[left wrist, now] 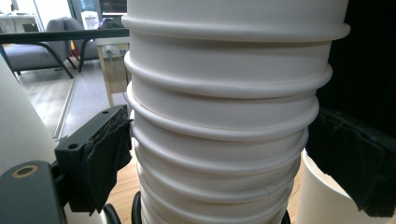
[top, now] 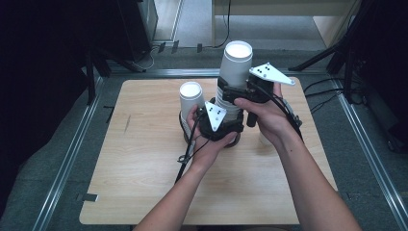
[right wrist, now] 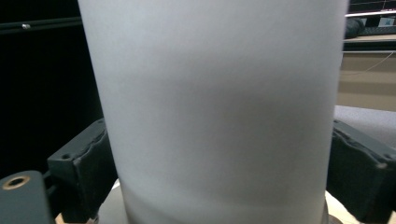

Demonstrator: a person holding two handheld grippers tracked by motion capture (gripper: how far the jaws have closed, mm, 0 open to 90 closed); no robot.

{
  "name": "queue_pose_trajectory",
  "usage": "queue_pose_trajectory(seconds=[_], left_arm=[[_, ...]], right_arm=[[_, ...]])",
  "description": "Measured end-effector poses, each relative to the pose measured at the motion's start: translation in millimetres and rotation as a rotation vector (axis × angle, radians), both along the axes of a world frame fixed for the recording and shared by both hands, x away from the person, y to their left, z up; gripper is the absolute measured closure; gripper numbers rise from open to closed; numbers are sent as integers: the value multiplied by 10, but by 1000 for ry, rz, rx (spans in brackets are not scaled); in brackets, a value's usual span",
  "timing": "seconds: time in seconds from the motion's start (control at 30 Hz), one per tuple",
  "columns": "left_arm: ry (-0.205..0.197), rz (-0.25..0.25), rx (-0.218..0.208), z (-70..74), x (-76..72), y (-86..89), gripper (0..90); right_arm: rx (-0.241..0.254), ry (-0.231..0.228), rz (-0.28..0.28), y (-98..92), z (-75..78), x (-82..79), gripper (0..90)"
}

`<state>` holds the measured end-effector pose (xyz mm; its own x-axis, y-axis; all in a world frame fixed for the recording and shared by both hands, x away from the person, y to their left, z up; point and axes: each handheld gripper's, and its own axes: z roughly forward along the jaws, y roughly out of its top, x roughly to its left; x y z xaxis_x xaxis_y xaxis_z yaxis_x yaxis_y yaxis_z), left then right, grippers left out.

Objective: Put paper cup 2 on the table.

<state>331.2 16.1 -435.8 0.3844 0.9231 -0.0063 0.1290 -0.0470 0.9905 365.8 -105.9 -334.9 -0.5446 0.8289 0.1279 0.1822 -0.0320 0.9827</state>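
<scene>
The left gripper [left wrist: 219, 158] is clamping the ribbed cup stack [left wrist: 224, 140]; the right gripper [right wrist: 224, 172] is gripping its top cup [right wrist: 219, 112]; the high view is showing a single cup [top: 191, 98] at nine o'clock.

Both forearms are bare, with no sleeves. Each gripper [top: 219, 126] [top: 250, 94] is black, topped by a grey three-cornered plate with dark dots, trailing a black cable. Jaw pads look dark and rough-surfaced.
</scene>
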Motion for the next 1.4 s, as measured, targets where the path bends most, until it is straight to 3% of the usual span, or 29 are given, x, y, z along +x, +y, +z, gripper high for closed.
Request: queue_pose_trajectory(seconds=[0.67, 0.8, 1.0, 1.1, 1.4], left_arm=[[7, -12, 2, 7, -10, 27, 83], [8, -16, 7, 9, -10, 35, 84], [8, -17, 5, 10, -10, 35, 85], [8, -15, 5, 10, -12, 34, 85], [9, -16, 6, 13, -11, 38, 88]], right_arm=[[6, -39, -20, 19, 106, -24, 117], [-13, -40, -27, 19, 133, -35, 124], [6, -66, -32, 25, 169, -48, 126], [47, -65, -33, 31, 195, -49, 127], [35, -100, -60, 68, 261, -65, 133]])
